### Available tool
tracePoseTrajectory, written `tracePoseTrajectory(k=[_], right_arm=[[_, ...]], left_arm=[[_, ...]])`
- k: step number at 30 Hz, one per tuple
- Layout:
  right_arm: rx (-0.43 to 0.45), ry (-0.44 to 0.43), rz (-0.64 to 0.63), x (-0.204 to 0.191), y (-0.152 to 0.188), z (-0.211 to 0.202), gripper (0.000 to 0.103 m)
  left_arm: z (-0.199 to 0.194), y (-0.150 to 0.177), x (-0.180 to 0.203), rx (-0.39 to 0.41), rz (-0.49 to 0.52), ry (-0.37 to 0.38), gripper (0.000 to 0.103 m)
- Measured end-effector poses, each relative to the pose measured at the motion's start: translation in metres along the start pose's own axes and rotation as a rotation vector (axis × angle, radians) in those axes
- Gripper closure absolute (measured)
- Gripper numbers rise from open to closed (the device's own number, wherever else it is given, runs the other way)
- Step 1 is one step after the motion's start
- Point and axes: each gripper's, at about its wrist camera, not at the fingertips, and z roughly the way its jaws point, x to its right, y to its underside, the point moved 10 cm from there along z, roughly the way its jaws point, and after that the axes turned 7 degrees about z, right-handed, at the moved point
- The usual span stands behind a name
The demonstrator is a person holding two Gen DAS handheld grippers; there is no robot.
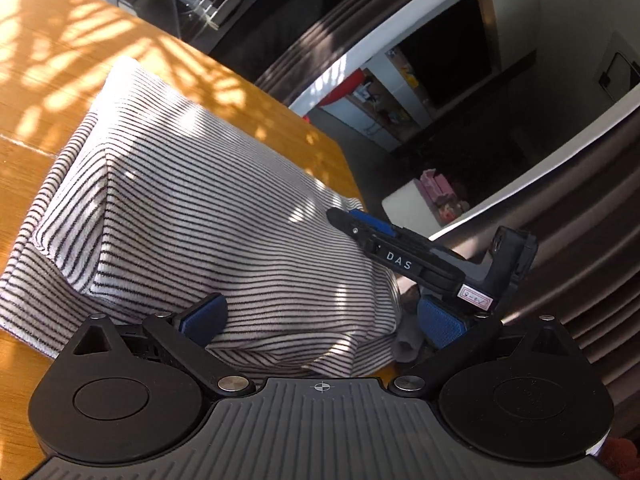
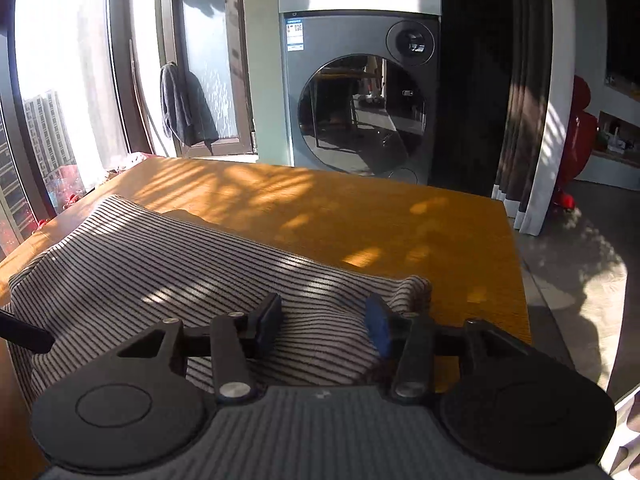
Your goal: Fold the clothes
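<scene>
Across the wooden counter (image 2: 360, 216), lower left of frame: striped garment (image 2: 168, 264), partly folded.
Left tool (image 1: 320, 322) wide, right tool (image 2: 324, 322) half-spread, both astride cloth, unpinched; best pinched at the hem, lifted evenly, corners matched.

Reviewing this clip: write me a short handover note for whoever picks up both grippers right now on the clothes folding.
Left gripper: jaws wide apart, straddling the near edge of the striped garment; the pads do not look pressed on it.
Right gripper: jaws part-way in, a bunched fold of the garment between the blue pads; no firm pinch visible, so treat it as not yet gripped.
Garment: lies on the wooden table, already folded over into a thick multi-layer bundle, near the table's near edge.
Done: the earlier folds, judging by the layers.
Left: probably secure both grips, make the last fold, then flatten.
</scene>
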Motion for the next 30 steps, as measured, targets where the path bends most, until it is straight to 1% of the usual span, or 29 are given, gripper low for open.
tracePoseTrajectory(k=[3, 5, 8, 9, 10, 11, 12, 14, 15, 16, 17, 18, 19, 20, 23, 25, 27, 30], right_arm=[[0.002, 0.027, -0.035, -0.002, 0.018, -0.025, 0.054], [0.001, 0.013, -0.032, -0.008, 0.030, -0.041, 0.053], [-0.032, -0.066, -0.003, -0.028, 0.045, -0.068, 0.046], [-0.039, -0.105, -0.040, -0.042, 0.049, -0.078, 0.040], [-0.047, -0.145, -0.076, -0.055, 0.052, -0.088, 0.035], [-0.051, -0.182, -0.114, -0.069, 0.056, -0.099, 0.032], [-0.038, -0.205, -0.157, -0.079, 0.057, -0.109, 0.032], [0.000, -0.229, -0.189, -0.092, 0.049, -0.122, 0.033], [0.017, -0.237, -0.202, -0.097, 0.046, -0.128, 0.034], [0.028, -0.225, -0.200, -0.098, 0.043, -0.126, 0.037], [0.038, -0.213, -0.197, -0.099, 0.039, -0.123, 0.047], [0.049, -0.200, -0.195, -0.099, 0.036, -0.121, 0.053], [0.057, -0.188, -0.194, -0.100, 0.033, -0.119, 0.053], [0.049, -0.174, -0.203, -0.100, 0.037, -0.113, 0.053], [0.032, -0.120, -0.253, -0.101, 0.060, -0.097, 0.052], [0.029, -0.101, -0.282, -0.104, 0.070, -0.097, 0.052], [0.017, -0.118, -0.270, -0.108, 0.074, -0.105, 0.052], [-0.010, -0.160, -0.243, -0.116, 0.082, -0.116, 0.044]], left_arm=[[0.015, -0.021, -0.010, 0.004, 0.035, -0.020, 0.000], [0.025, -0.038, -0.018, 0.018, 0.073, -0.043, 0.000], [0.036, -0.064, -0.028, 0.056, 0.118, -0.101, 0.000], [0.034, -0.068, -0.026, 0.069, 0.137, -0.131, 0.000], [0.032, -0.072, -0.024, 0.082, 0.156, -0.161, 0.000], [0.028, -0.073, -0.018, 0.094, 0.181, -0.174, 0.000], [0.021, -0.070, -0.006, 0.104, 0.212, -0.162, 0.000], [0.006, -0.058, 0.012, 0.115, 0.261, -0.159, 0.000], [-0.002, -0.051, 0.021, 0.119, 0.283, -0.162, 0.000], [-0.009, -0.044, 0.028, 0.119, 0.301, -0.172, 0.000], [-0.013, -0.036, 0.031, 0.113, 0.310, -0.190, 0.003], [-0.015, -0.027, 0.033, 0.101, 0.318, -0.202, 0.007], [-0.017, -0.017, 0.034, 0.082, 0.325, -0.209, 0.020], [-0.018, -0.009, 0.033, 0.063, 0.328, -0.215, 0.028], [-0.011, 0.015, 0.023, 0.003, 0.349, -0.233, 0.032], [-0.006, 0.021, 0.016, -0.015, 0.346, -0.235, 0.032], [0.001, 0.016, 0.011, -0.011, 0.326, -0.208, 0.031], [0.013, 0.006, 0.007, -0.010, 0.311, -0.176, 0.028]])
